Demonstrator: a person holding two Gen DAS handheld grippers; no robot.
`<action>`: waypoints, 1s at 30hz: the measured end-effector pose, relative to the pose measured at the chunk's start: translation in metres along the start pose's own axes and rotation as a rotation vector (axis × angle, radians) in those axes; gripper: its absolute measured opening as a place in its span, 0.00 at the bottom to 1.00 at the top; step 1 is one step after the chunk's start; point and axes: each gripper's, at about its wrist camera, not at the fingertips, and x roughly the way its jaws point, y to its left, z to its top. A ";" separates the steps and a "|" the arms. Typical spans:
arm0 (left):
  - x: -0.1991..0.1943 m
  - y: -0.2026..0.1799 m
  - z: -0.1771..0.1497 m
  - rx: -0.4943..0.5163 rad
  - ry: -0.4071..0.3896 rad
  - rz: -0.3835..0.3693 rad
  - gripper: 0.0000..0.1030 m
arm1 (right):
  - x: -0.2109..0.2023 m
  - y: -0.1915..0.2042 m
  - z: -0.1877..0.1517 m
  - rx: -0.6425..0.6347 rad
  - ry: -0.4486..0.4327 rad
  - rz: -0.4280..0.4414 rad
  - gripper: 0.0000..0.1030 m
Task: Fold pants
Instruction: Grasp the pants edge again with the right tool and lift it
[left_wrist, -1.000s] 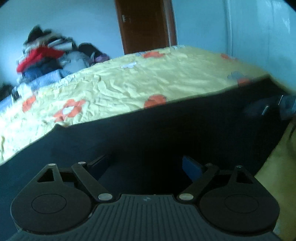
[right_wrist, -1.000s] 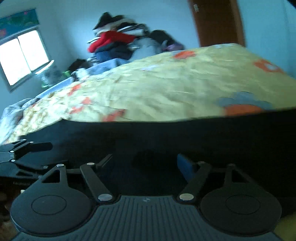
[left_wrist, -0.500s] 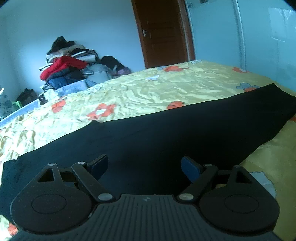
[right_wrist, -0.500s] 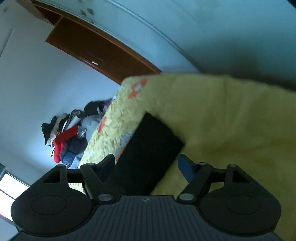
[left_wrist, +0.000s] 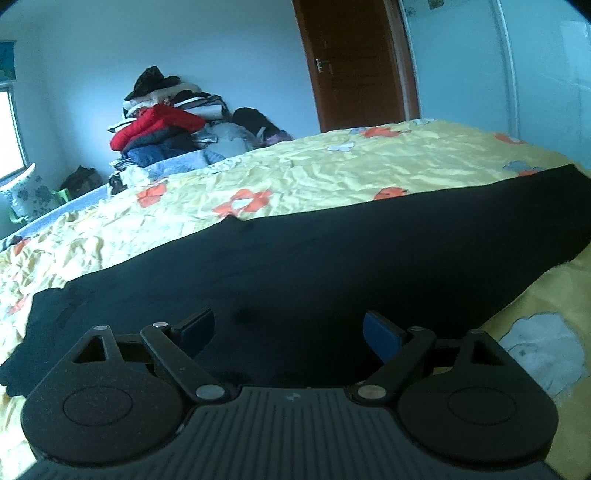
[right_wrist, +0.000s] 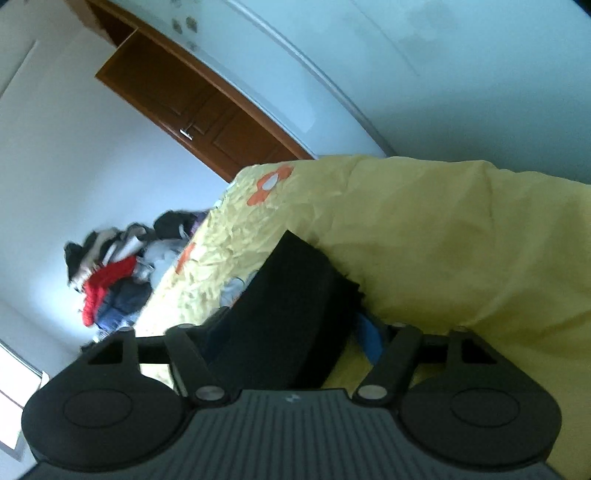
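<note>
Black pants (left_wrist: 332, 266) lie flat and stretched out across the yellow flowered bedspread (left_wrist: 303, 177), the waist end at the left and the leg end at the far right. My left gripper (left_wrist: 288, 330) is open and empty just above the near edge of the pants. In the tilted right wrist view, the leg end of the pants (right_wrist: 291, 295) runs between the fingers of my right gripper (right_wrist: 291, 332), which is open around it without pinching it.
A pile of clothes (left_wrist: 166, 118) with a red jacket sits at the far side of the bed. A brown door (left_wrist: 354, 62) stands behind. A white wall (left_wrist: 535, 74) lies to the right, a window at the far left.
Both grippers have drawn back from the pants, which now lie flat. The right wrist view has rolled sideways and moved to the leg end. The left view has risen slightly.
</note>
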 end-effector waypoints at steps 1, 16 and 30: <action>0.000 0.003 -0.002 -0.005 0.001 0.006 0.88 | 0.003 0.000 -0.001 -0.005 -0.001 -0.015 0.31; -0.004 0.075 -0.018 -0.270 0.047 0.119 0.90 | 0.041 0.096 -0.021 0.011 0.202 0.436 0.07; -0.004 0.087 -0.023 -0.341 0.084 0.101 0.98 | 0.125 0.235 -0.215 -0.359 0.726 0.528 0.10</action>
